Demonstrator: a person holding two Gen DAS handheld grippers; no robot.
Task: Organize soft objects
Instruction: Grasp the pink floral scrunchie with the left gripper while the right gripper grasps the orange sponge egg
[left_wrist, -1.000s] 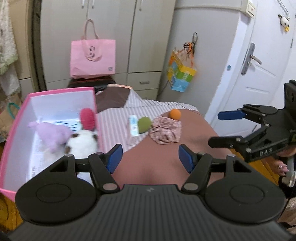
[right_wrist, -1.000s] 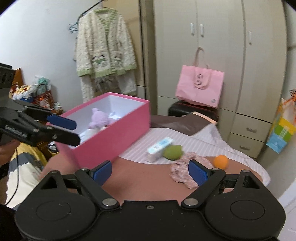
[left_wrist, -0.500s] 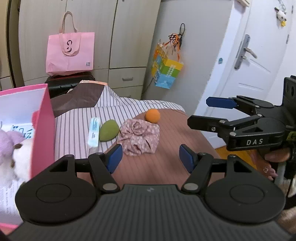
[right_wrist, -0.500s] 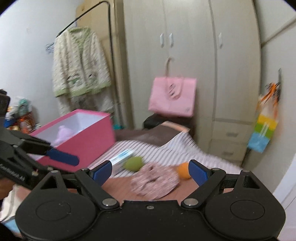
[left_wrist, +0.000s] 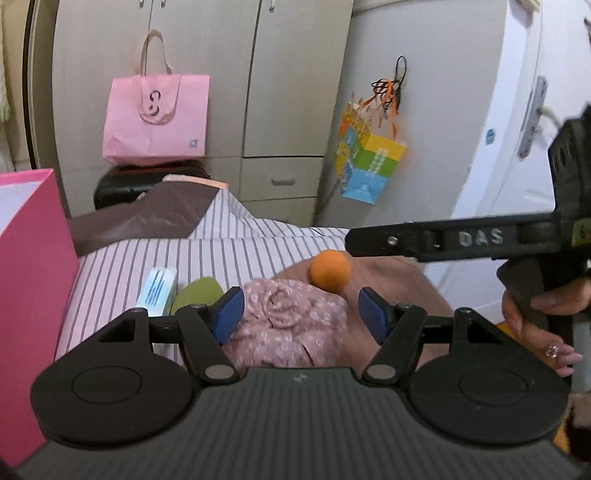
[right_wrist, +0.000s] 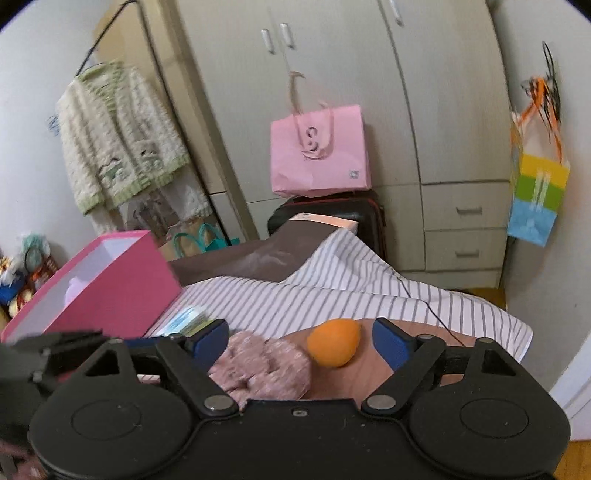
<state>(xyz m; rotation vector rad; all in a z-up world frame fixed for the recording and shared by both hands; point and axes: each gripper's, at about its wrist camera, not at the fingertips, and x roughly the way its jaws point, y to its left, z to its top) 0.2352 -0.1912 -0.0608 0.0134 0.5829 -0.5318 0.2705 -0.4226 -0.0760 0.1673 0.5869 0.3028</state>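
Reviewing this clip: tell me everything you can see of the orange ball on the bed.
The orange ball is small, round and matte, foam-like or plush by its look, plain with no markings. It rests on the reddish-brown cover, close to where the striped sheet begins, and sits right at the far edge of the pink floral fabric bundle, apparently touching it. In the right wrist view it lies ahead between the right gripper's open fingers, unpinched. Motion blur stretches its outline there.

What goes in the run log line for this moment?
left claw: open, over floral scrunchie | right claw: open, just closing, orange ball between jaws, untouched | pink box: left of both
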